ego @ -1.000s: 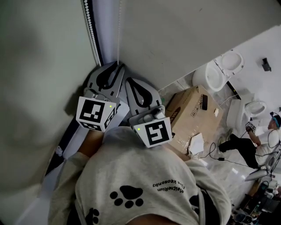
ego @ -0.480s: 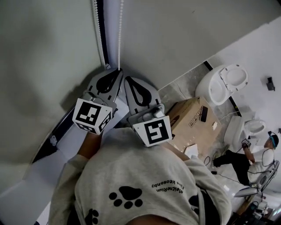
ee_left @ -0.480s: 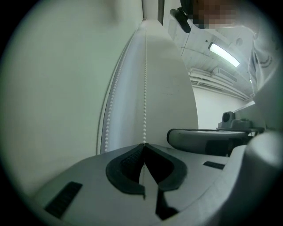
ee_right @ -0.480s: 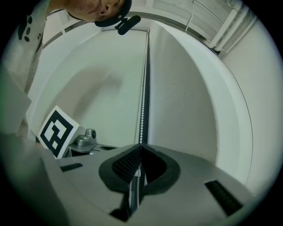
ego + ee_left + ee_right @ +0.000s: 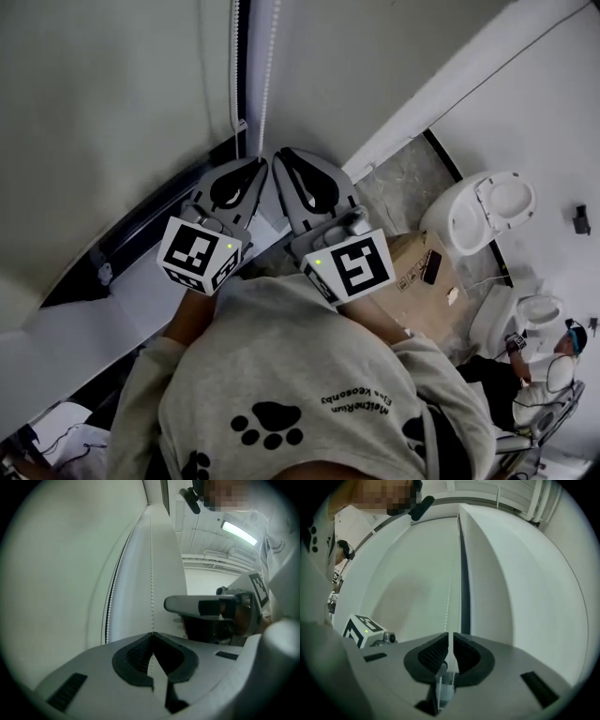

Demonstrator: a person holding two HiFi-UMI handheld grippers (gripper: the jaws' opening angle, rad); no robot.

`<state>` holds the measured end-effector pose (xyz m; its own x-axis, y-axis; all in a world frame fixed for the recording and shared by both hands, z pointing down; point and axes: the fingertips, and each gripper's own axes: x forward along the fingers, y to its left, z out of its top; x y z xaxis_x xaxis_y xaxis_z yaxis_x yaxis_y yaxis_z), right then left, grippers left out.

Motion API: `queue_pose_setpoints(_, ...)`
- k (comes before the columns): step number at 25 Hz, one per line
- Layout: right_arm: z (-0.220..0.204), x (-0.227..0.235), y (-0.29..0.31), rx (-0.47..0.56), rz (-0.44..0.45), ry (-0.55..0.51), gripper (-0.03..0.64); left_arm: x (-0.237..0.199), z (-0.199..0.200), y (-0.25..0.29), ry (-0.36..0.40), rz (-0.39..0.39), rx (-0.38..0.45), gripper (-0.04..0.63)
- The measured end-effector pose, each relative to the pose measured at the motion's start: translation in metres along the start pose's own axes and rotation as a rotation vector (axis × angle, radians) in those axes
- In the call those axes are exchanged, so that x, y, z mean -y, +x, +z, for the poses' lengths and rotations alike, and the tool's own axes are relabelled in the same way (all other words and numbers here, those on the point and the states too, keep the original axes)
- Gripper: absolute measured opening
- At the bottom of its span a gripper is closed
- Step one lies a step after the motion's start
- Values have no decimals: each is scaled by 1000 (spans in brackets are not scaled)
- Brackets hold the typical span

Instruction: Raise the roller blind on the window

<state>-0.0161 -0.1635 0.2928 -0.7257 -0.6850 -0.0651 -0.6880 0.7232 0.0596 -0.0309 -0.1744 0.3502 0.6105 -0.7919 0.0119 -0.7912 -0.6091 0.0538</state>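
- Change, view: the head view has swung since a second ago. The cardboard box [image 5: 417,272] and the toilets [image 5: 483,211] now sit further right and lower.
- Task object: the roller blind [image 5: 112,122] is the pale sheet at far left. Its lower edge is near the window sill [image 5: 84,328], with a dark band between them. With the camera swing, any rise cannot be judged.
- Change, left gripper: the left gripper [image 5: 153,633] has closed within the last second. Its jaw tips now meet, pinching the bead chain [image 5: 151,573], which enters right at the tips.
- Change, right gripper: the right gripper [image 5: 451,634] is just beside the left one. Its jaws stand a thin slot apart. The chain runs through the slot, and the pads do not appear to press on it.
- Meaning (judgement): the left gripper has the fresh hold, so the next pull on the chain falls to it. The right gripper looks free to slide to a new hold. The blind still covers most of the window, so much hauling remains.
- Risk (judgement): the thin beads could slip from the pinch under a sharp tug.
- Writing, marker cubes: the left cube [image 5: 199,255] and the right cube [image 5: 349,267] carry black-and-white square patterns and no letters.
- Writing, T-shirt: the T-shirt [image 5: 281,375] has paw prints and two lines of small print. The print is upside down to this camera and I cannot read it reliably.
- Writing, box: there is dark print on the side, too small to read.
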Motion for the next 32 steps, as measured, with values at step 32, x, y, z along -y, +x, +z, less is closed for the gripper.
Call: queue_pose_setpoints(32, 91, -18, 0, 6, 313, 29, 11, 35, -17, -21, -27, -4, 35, 11)
